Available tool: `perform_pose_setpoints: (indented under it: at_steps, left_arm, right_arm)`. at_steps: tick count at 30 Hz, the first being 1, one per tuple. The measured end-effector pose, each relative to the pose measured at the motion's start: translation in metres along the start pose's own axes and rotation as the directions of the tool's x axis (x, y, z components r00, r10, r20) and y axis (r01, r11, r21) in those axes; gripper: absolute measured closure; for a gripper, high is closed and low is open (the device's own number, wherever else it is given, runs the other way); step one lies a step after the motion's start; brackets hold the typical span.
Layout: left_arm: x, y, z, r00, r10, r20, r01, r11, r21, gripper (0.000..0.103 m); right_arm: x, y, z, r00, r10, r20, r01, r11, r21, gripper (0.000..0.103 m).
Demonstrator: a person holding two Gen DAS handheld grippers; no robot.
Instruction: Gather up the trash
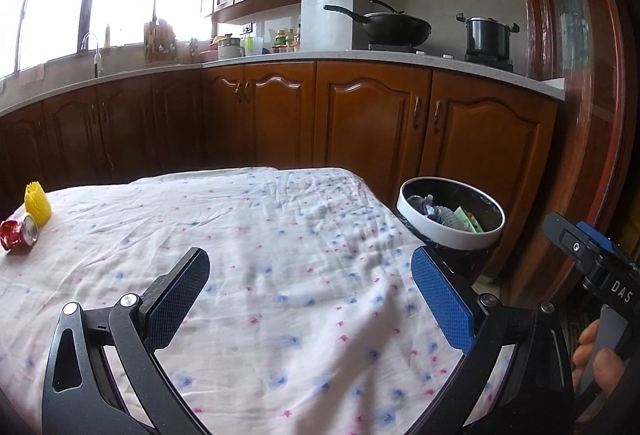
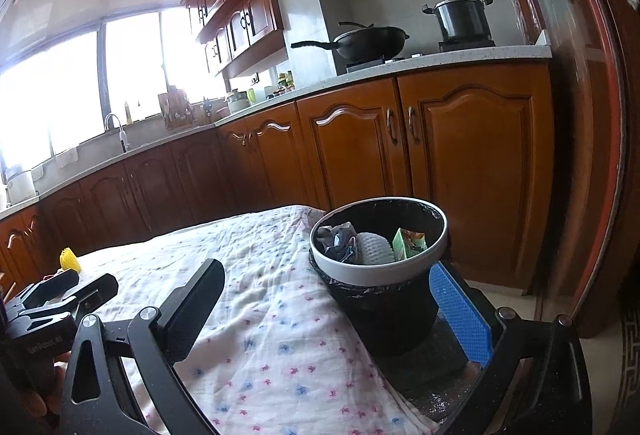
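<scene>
A crushed red can (image 1: 18, 235) and a yellow ribbed piece (image 1: 38, 205) lie at the far left of the cloth-covered table (image 1: 280, 219). My left gripper (image 1: 310, 255) hovers over the cloth, open wide with nothing between its fingers. The trash bin (image 1: 450, 231), white-rimmed with a black liner, stands just off the table's right corner. In the right wrist view the bin (image 2: 360, 275) holds a crumpled wrapper, a white foam net and a green carton. My right gripper (image 2: 326, 269) is open in front of the bin and grips nothing. The yellow piece (image 2: 70, 261) shows at the far left.
Wooden kitchen cabinets (image 1: 360, 123) and a counter with a wok (image 1: 396, 27) and a pot (image 1: 488, 37) run behind the table. A wooden door frame (image 1: 600, 115) stands to the right of the bin. A hand (image 1: 596, 359) holds the right gripper's grip.
</scene>
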State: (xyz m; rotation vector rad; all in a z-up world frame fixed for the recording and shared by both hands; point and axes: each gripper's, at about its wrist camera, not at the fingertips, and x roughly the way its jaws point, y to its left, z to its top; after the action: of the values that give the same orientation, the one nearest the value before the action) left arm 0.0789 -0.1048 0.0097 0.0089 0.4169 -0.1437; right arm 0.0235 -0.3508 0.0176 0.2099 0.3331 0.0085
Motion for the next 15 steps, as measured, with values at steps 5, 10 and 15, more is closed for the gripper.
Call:
perform_pose_setpoints:
  at_steps: [5,10,15]
  left_arm:
    - [-0.0017,-0.002,-0.0003,1.0,0.005,0.005,-0.005,1.0,0.01,0.0]
    - [-0.0039,-0.0025,-0.0001,1.0,0.01,0.012,-0.011,1.0,0.014,0.0]
    - [-0.0055,-0.002,0.0005,1.0,0.022,0.014,-0.022,1.0,0.012,0.0]
  right_arm:
    - [-0.0018,0.0012,0.0006,1.0,0.002,0.01,-0.002,1.0,-0.006,0.0]
    - [-0.0036,0.0022,0.0007,1.0,0.006,0.016,-0.006,1.0,-0.006,0.0]
    - [-0.0058,0.0035,0.0006,1.0,0.01,0.021,-0.01,1.0,-0.01,0.0]
